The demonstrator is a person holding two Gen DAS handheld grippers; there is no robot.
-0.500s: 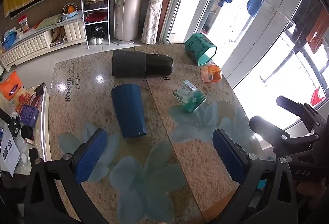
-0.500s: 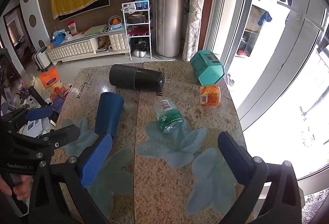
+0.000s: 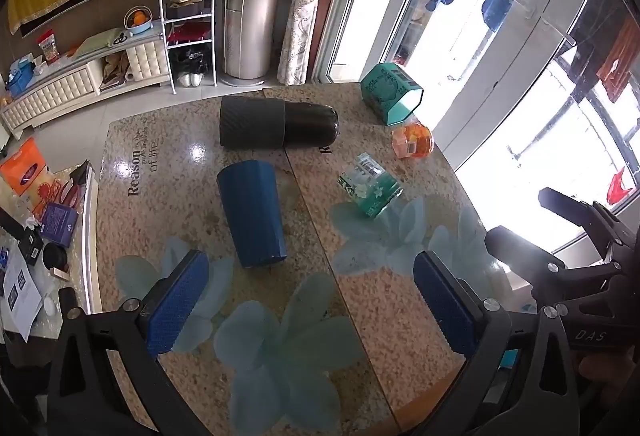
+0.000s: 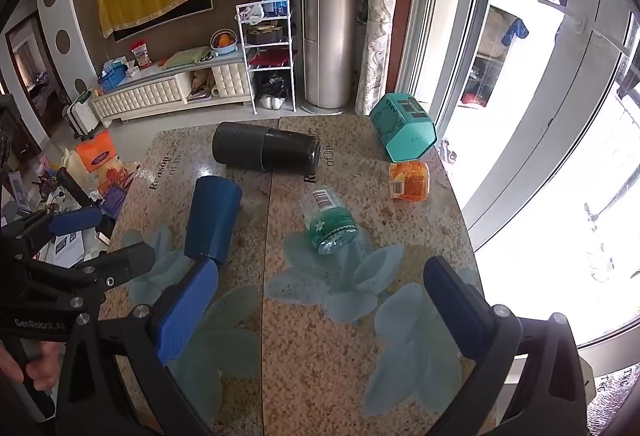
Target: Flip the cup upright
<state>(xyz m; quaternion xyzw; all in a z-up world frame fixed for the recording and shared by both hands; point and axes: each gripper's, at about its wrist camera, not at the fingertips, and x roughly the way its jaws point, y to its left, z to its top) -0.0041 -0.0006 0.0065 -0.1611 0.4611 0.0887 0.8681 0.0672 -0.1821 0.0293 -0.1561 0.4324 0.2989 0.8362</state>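
Observation:
A dark blue cup (image 3: 252, 212) lies on its side on the granite table (image 3: 380, 300), narrow end toward me; it also shows in the right wrist view (image 4: 212, 220). My left gripper (image 3: 316, 304) is open and empty, hovering just short of the cup, slightly right of it. My right gripper (image 4: 320, 312) is open and empty above the table's near half, right of the cup. The left gripper shows at the left edge of the right wrist view (image 4: 100, 240).
A large black flask (image 3: 276, 122) lies on its side behind the cup. A green clear bottle (image 3: 370, 188), an orange jar (image 3: 412, 142) and a teal container (image 3: 390, 98) lie to the right. Windows stand past the table's right edge.
Both views have shifted only slightly; the cup and other objects have not moved. Both grippers stay open.

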